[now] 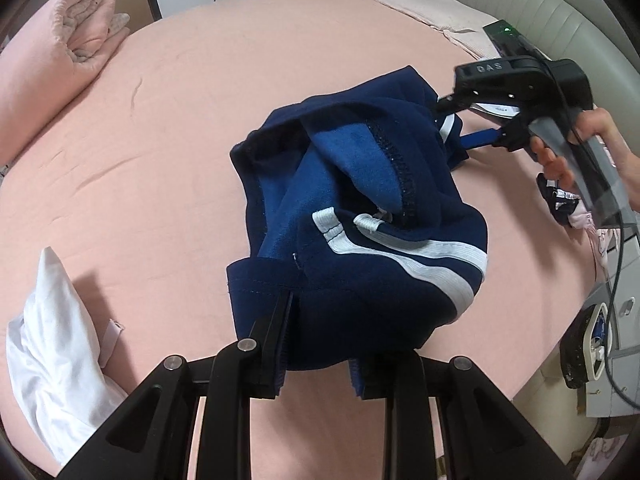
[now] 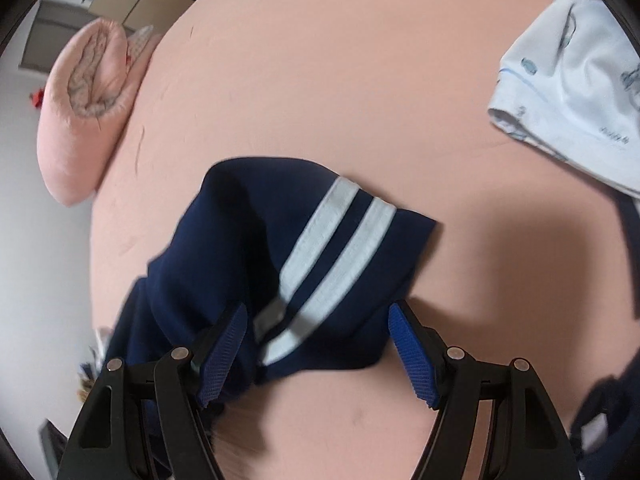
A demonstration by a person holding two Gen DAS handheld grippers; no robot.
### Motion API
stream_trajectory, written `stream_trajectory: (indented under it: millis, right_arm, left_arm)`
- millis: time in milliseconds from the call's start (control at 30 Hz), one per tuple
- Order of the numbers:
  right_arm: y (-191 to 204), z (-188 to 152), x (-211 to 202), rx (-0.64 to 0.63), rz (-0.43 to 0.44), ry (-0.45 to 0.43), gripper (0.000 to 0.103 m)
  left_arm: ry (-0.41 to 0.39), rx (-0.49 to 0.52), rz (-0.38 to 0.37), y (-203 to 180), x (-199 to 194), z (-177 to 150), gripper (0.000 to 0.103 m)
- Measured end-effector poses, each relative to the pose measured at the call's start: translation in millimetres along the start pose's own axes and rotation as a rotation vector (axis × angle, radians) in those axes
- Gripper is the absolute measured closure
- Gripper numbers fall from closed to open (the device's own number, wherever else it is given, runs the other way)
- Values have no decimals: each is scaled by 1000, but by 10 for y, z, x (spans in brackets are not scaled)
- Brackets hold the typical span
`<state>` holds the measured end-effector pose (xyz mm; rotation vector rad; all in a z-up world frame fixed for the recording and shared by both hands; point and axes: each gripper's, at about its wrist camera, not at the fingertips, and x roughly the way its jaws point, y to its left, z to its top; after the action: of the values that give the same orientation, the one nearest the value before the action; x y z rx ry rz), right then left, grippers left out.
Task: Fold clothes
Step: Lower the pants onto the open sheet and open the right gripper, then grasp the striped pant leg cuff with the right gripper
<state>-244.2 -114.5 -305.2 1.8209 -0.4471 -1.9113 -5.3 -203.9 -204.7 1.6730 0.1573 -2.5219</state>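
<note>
both fingers (image 2: 224, 344) astride navy garment (image 2: 256, 240), pads apart

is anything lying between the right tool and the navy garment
Nothing visible. The right tool is open with the navy garment already between its fingers, and only bare pink bedsheet lies around that spot.
</note>
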Motion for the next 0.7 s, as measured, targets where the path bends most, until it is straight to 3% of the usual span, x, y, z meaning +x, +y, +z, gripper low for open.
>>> stream_trajectory:
  millis: [200,233,267,333,433,567,700]
  right_arm:
    - [-158,7,48,79,42,-23,31]
    - [-209,19,21,96,45,-33,38]
    - [-261,30,-6,113,48,-43,53]
    - [-361,16,-32,162,66,-58,65]
    - [-461,4,-32,214,111,-65,70]
    - [-376,17,-55,151,113,-81,92]
    - [-154,20,-95,69,118,-98,95]
  left_arm:
    - [8,-17,-19,24,23,8,82]
    - [10,-20,-21,27,29,4,82]
    - [13,-25,-25,37,1,-17,82]
    - [28,-41,-43,52,-9,-42,82]
    - [37,-45,-51,41,-9,-57,82]
    - [35,-34,-49,-4,9,-40,82]
    - [29,-79,-82,22,-27,-27,82]
